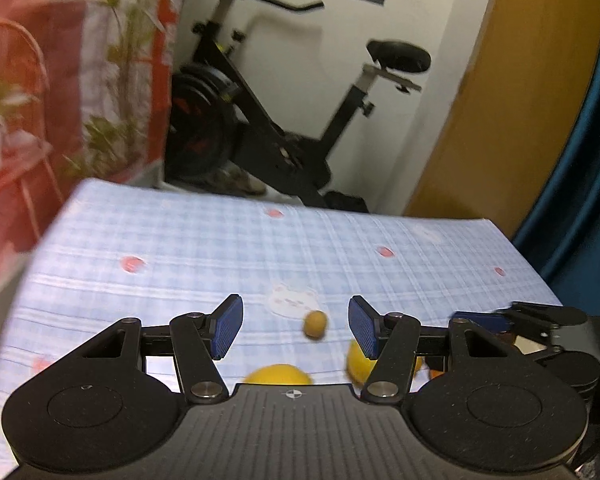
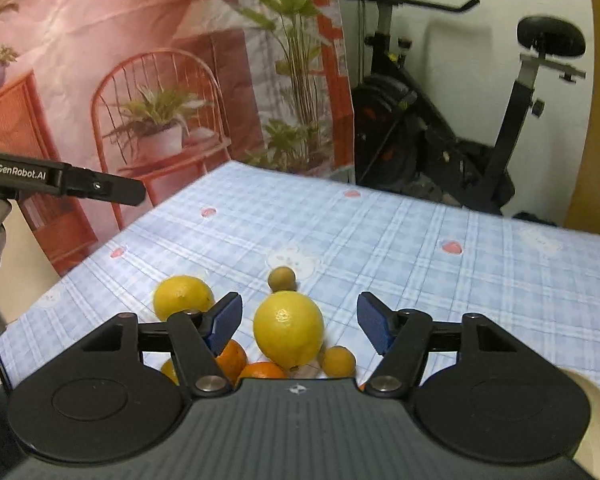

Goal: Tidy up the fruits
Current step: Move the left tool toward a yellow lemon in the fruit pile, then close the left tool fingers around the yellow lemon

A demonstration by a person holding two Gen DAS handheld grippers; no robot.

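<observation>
Fruit lies in a cluster on the blue checked tablecloth (image 2: pixel 420 260). In the right wrist view a large lemon (image 2: pixel 288 328) sits between the fingers of my right gripper (image 2: pixel 300 312), which is open with its pads clear of the fruit. A second lemon (image 2: pixel 182 296) lies to the left, a small olive-coloured fruit (image 2: pixel 282 279) behind, a small yellow-brown fruit (image 2: pixel 338 361) and two oranges (image 2: pixel 232 358) nearer. My left gripper (image 1: pixel 296 320) is open and empty above the small fruit (image 1: pixel 315 324); two lemons (image 1: pixel 278 374) lie below it, partly hidden.
A cream-coloured dish rim (image 2: pixel 592 420) shows at the lower right. The left gripper's finger (image 2: pixel 100 188) reaches in from the left edge. Behind the table stand an exercise bike (image 2: pixel 440 128) and a printed backdrop (image 2: pixel 160 80). The table's far edge is near the bike.
</observation>
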